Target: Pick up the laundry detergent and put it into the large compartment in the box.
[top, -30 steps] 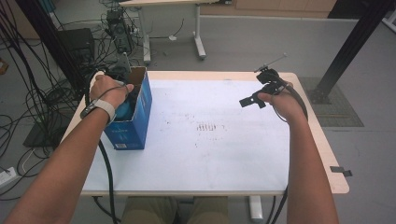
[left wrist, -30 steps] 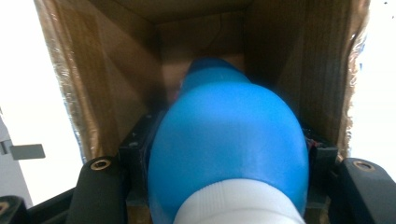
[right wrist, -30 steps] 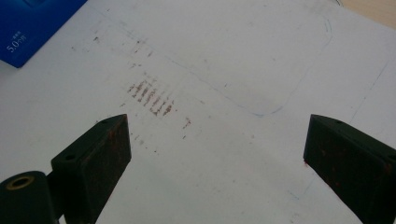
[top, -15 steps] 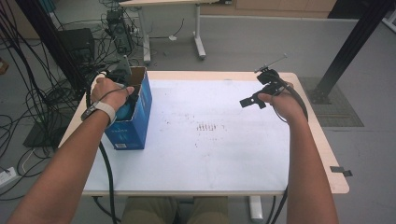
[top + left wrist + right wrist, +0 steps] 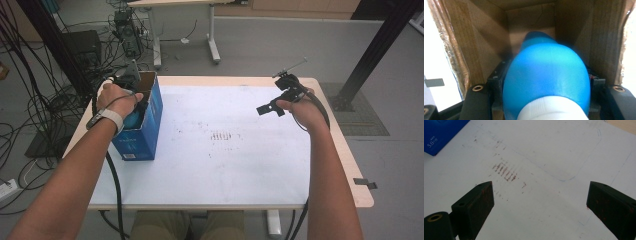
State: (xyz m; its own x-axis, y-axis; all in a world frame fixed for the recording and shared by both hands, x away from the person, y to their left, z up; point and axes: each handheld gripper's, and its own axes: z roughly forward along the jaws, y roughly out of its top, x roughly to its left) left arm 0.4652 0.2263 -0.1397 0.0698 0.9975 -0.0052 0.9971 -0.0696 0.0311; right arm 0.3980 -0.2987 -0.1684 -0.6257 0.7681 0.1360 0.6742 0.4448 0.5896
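An open blue carton stands upright at the table's left edge. My left gripper reaches down into it. In the left gripper view the carton's brown inner walls surround a smooth rounded blue object with a white end nearest the camera. My left gripper is shut on this blue object, its black jaws pressed against both sides. My right gripper hovers over the table's far right, apart from the carton. In its own view my right gripper is open, with nothing between its jaws.
The white table top bears a patch of small dark marks near its middle and faint pen lines. A corner of the blue carton shows in the right gripper view. Cables and black stands crowd the floor to the left.
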